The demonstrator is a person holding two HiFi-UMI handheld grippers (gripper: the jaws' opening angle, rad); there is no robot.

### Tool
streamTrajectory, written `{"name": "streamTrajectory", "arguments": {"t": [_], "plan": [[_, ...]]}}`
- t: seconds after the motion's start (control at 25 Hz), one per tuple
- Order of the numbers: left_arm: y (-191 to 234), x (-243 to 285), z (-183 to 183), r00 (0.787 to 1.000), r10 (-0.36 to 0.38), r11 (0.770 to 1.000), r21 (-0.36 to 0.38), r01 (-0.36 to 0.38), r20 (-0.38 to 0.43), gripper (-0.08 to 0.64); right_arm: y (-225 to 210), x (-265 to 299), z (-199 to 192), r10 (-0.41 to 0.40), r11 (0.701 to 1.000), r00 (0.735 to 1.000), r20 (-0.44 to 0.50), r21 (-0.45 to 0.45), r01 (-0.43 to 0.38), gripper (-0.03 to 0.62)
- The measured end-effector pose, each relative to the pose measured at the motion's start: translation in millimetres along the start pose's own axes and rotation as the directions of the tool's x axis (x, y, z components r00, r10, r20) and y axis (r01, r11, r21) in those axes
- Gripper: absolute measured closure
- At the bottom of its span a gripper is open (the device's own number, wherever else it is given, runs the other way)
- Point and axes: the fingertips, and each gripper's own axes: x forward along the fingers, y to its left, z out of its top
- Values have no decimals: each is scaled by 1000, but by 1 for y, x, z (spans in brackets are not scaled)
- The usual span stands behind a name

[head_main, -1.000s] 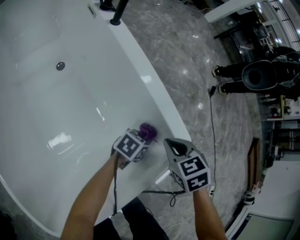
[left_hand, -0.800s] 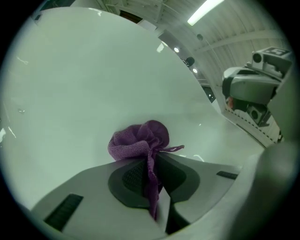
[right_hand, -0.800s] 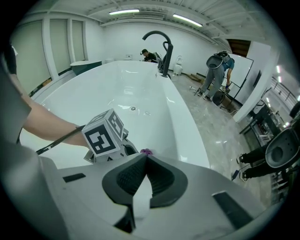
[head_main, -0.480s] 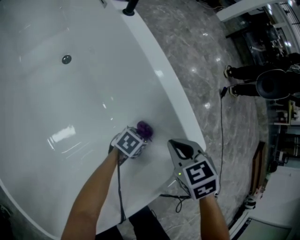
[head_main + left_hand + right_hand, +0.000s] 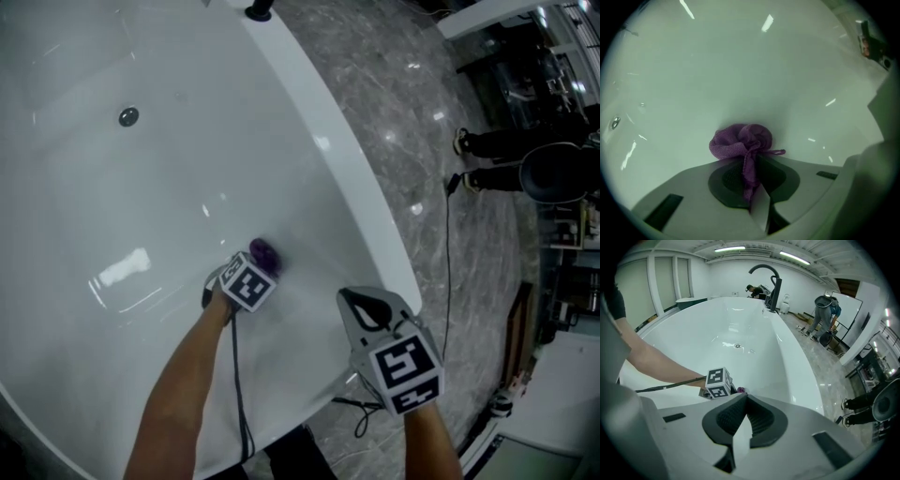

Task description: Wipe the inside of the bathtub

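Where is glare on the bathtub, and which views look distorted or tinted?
Head view: bright light reflections on the bathtub floor and rim. Left gripper view: strong fisheye, dark corners, greenish tint, glare streaks above the purple cloth. Right gripper view: fisheye curves the bathtub rim and faucet.

I see a grey marble floor (image 5: 394,103), glossy with light spots. A person (image 5: 539,159) in black stands at its right edge, shoes (image 5: 461,142) pointing inward. A thin black cable (image 5: 444,253) trails over the floor from beside those shoes toward me. A black faucet (image 5: 772,284) arches up; beyond it, a second person (image 5: 824,310) bends over.
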Motion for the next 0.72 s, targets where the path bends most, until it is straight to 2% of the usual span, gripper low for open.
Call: {"name": "streamTrajectory", "arguments": {"t": [0.08,0.16,0.24,0.36,0.6,0.72], "plan": [[3,3,-4,1000,13,1000,-11,-13,2,509,1,-1,-4,4,1000,1000,1,-8,-4,588],[-4,3,-3,1000,-4,999,-51,4,6,511,2,-6,-11,7,1000,1000,2,-5,-7,588],[-18,0,1,998,-65,993,-94,67,18,511,3,-11,-14,7,1000,1000,3,6,-7,588],[-38,-12,22,985,-153,979,-122,163,84,511,1,-17,-16,3,1000,1000,11,18,-3,588],[-94,-49,67,956,-243,967,-35,252,164,511,-3,-40,-18,-10,999,999,35,53,8,588],[-119,-67,85,947,-266,963,11,269,178,511,-6,-53,-16,-18,998,999,51,69,14,588]]}}
